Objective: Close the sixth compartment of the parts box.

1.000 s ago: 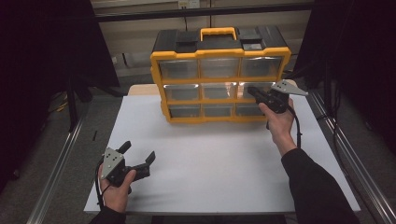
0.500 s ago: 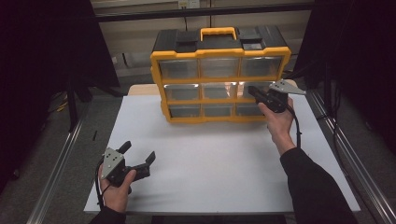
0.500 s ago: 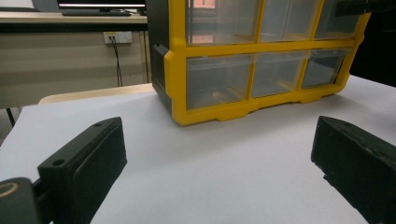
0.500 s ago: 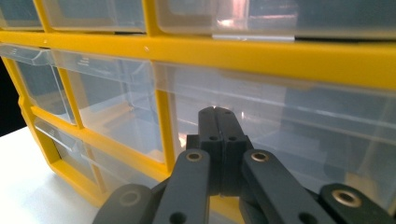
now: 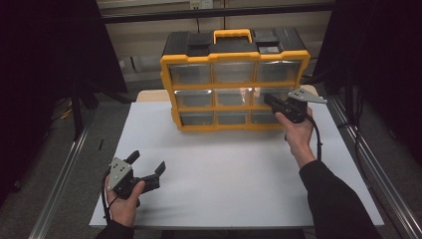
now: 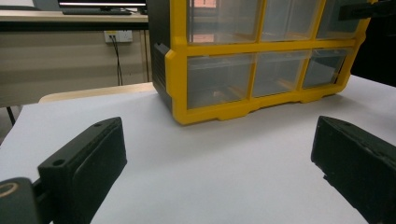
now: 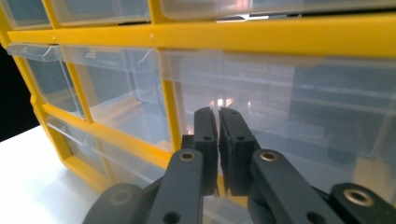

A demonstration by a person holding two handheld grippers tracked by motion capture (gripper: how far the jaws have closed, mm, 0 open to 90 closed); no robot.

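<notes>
Where the high view looks down on the bench, you have a yellow drawer cabinet standing upright at the far edge of the white sheet, three rows of three clear drawers, black top, yellow handle. Your right gripper is raised against the middle row, right-hand drawer; your right hand holds it from behind. Your left gripper rests low at the near left corner of the sheet, well apart from the cabinet, jaws spread wide.

Left gripper view: both black jaws stand far apart with bare white sheet between them, released, grasping nothing. Cabinet lies ahead, its lower-left drawer nearest.

Right gripper view: the two jaws are clenched together, a hairline gap between them, tips at the clear front of the drawer. Whether they pinch its lip you cannot tell. Yellow frame bars run above and to the left.
</notes>
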